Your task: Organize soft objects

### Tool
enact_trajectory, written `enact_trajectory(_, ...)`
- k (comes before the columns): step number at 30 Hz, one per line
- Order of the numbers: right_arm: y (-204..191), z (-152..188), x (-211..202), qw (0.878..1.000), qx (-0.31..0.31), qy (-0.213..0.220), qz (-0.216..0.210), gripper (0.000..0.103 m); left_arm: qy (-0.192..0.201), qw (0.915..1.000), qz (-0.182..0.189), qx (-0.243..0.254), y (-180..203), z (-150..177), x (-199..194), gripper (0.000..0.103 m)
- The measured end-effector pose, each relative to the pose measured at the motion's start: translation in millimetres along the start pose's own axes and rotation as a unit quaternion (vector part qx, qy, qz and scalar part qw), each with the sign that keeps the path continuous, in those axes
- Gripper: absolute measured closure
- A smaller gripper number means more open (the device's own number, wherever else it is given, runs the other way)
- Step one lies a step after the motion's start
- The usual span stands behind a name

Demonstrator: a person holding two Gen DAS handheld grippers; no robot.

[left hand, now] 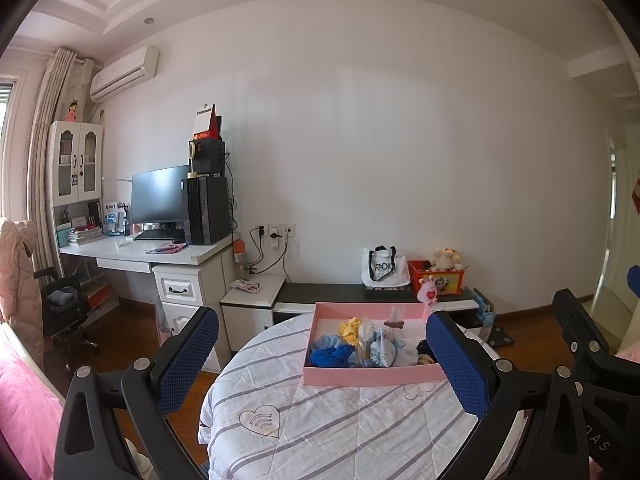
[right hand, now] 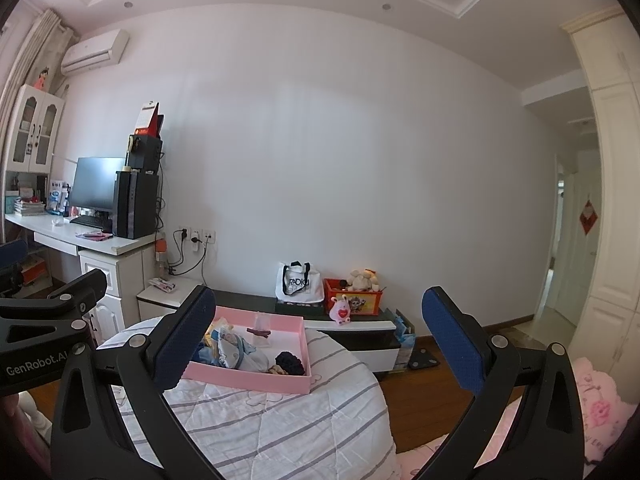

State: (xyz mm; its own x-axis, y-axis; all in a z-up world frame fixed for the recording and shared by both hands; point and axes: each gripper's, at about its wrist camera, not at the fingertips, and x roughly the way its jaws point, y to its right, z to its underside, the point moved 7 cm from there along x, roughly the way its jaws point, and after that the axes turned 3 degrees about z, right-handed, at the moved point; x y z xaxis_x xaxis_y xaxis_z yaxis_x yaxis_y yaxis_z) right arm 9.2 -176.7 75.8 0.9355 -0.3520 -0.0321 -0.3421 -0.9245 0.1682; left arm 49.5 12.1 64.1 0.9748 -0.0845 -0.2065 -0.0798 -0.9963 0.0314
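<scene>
A shallow pink box (left hand: 372,378) sits on a round table with a striped white quilt (left hand: 340,424). It holds several small soft things: a blue knitted piece (left hand: 330,356), a yellow piece (left hand: 350,330), pale blue cloth (left hand: 384,350) and a dark knitted piece (right hand: 290,363). The box also shows in the right wrist view (right hand: 256,380). My left gripper (left hand: 324,360) is open and empty, held above the table short of the box. My right gripper (right hand: 320,348) is open and empty, to the right of the left one.
A low black-and-white cabinet (left hand: 352,298) behind the table carries a white tote bag (left hand: 384,268), a red toy box with plush toys (left hand: 438,274) and a pink plush (left hand: 428,292). A white desk with a monitor (left hand: 160,196) stands left. Pink bedding (right hand: 600,412) lies at the right.
</scene>
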Motion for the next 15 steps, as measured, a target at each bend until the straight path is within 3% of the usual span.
enact_trajectory(15, 1.8, 3.9, 0.7, 1.0, 0.0, -0.002, 0.001, 0.0, -0.002, 1.0, 0.0, 0.001, -0.4, -0.6, -0.3, 0.0)
